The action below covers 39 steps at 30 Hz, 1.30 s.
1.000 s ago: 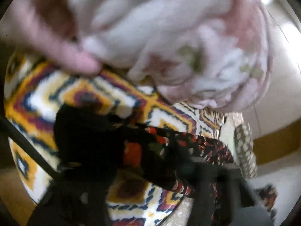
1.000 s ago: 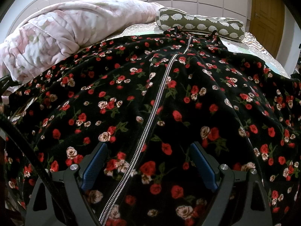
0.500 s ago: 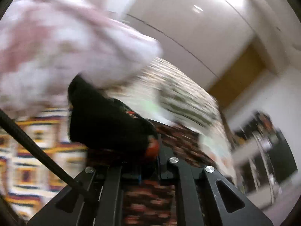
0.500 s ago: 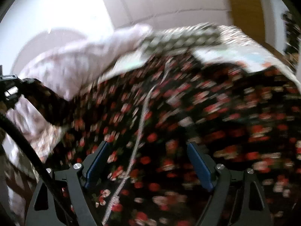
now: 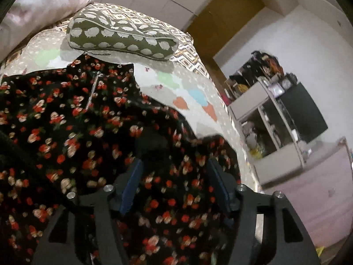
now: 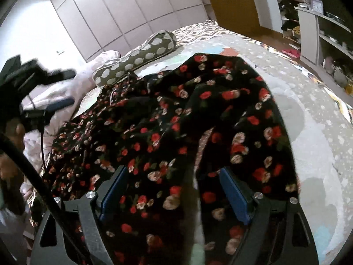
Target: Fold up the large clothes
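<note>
A large black garment with red and cream roses [image 5: 72, 132] and a silver zipper [image 5: 92, 90] lies spread on the bed; it also shows in the right wrist view [image 6: 158, 128], with one side flopped over the middle. My left gripper [image 5: 174, 185] is open above the cloth, nothing between its blue pads. My right gripper [image 6: 174, 194] is open over the lower part of the garment. The left gripper also shows in the right wrist view [image 6: 53, 89], held over the garment's left edge.
An olive pillow with white hedgehog print [image 5: 121, 36] lies at the head of the bed beside a pink floral duvet [image 5: 44, 2]. The pale patterned bedsheet [image 6: 308, 114] is bare to the right. Cluttered shelves [image 5: 275, 110] and a wooden door [image 6: 229, 2] stand beyond the bed.
My left gripper was shut on a black fold of the garment, swung it right over the middle, and has let go. My right gripper has turned right, still open.
</note>
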{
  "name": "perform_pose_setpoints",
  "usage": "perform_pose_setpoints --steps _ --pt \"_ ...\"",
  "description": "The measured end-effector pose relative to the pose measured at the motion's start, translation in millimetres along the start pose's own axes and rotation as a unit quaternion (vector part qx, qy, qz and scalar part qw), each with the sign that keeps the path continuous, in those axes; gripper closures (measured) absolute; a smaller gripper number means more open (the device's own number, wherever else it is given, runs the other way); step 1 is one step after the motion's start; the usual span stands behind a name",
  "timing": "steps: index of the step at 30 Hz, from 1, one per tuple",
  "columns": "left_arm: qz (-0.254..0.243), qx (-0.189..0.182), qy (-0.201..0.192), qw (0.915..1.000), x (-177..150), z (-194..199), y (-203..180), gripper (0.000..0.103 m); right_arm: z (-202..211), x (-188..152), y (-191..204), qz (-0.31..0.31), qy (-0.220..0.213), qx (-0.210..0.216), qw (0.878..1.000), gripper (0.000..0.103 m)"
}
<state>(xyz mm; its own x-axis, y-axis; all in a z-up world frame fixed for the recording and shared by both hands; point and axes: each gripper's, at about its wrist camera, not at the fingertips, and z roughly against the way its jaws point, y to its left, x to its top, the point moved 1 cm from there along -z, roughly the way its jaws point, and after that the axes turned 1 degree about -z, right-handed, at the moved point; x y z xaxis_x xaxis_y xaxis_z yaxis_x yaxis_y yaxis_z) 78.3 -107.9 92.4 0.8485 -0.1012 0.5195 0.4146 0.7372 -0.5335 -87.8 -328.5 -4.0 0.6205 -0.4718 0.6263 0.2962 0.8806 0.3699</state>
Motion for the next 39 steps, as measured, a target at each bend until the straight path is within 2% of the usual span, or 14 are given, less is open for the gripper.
perform_pose_setpoints --steps 3,9,15,20,21,22,23,24,30,33,35,37,38,39 --pt "-0.003 0.026 -0.015 0.9995 -12 23 9 0.036 0 7 5 0.004 0.002 0.012 1.000 0.015" --pt "0.050 0.102 -0.070 0.9911 -50 117 72 0.035 -18 31 43 0.029 0.014 0.060 0.998 0.015" --pt "0.098 0.225 -0.114 0.9627 -95 199 145 0.035 -91 62 77 0.073 0.050 -0.003 0.996 0.015" --pt "0.114 0.282 -0.138 0.9426 -126 256 178 0.031 -151 78 77 0.036 0.099 -0.035 0.994 0.016" --pt "0.115 0.289 -0.143 0.9396 -131 264 182 0.027 -153 81 79 0.036 0.094 -0.038 0.994 0.029" --pt "0.116 0.294 -0.145 0.9375 -135 267 185 0.025 -155 85 84 0.047 0.096 -0.028 0.994 0.073" --pt "0.114 0.299 -0.145 0.9361 -139 268 189 0.024 -158 86 87 0.052 0.108 -0.023 0.993 0.089" --pt "0.111 0.301 -0.142 0.9366 -142 266 192 0.024 -160 90 89 0.053 0.125 -0.014 0.991 0.090" --pt "0.095 0.301 -0.085 0.9452 -161 211 211 0.024 -152 110 92 0.104 0.088 -0.108 0.985 0.091" --pt "0.088 0.303 -0.060 0.9472 -173 187 217 0.024 -168 104 91 0.133 0.113 -0.152 0.973 0.088" --pt "0.095 0.283 -0.053 0.9530 -182 181 223 0.024 -163 102 97 0.157 0.104 -0.165 0.968 0.081" --pt "0.102 0.261 -0.048 0.9587 -188 178 227 0.025 -148 102 107 0.175 0.092 -0.173 0.965 0.059" --pt "0.098 0.254 -0.050 0.9609 -190 179 227 0.033 -136 103 111 0.178 0.082 -0.170 0.966 0.054" --pt "0.089 0.247 -0.048 0.9638 -192 179 225 0.054 -124 103 117 0.182 0.067 -0.168 0.967 0.044"
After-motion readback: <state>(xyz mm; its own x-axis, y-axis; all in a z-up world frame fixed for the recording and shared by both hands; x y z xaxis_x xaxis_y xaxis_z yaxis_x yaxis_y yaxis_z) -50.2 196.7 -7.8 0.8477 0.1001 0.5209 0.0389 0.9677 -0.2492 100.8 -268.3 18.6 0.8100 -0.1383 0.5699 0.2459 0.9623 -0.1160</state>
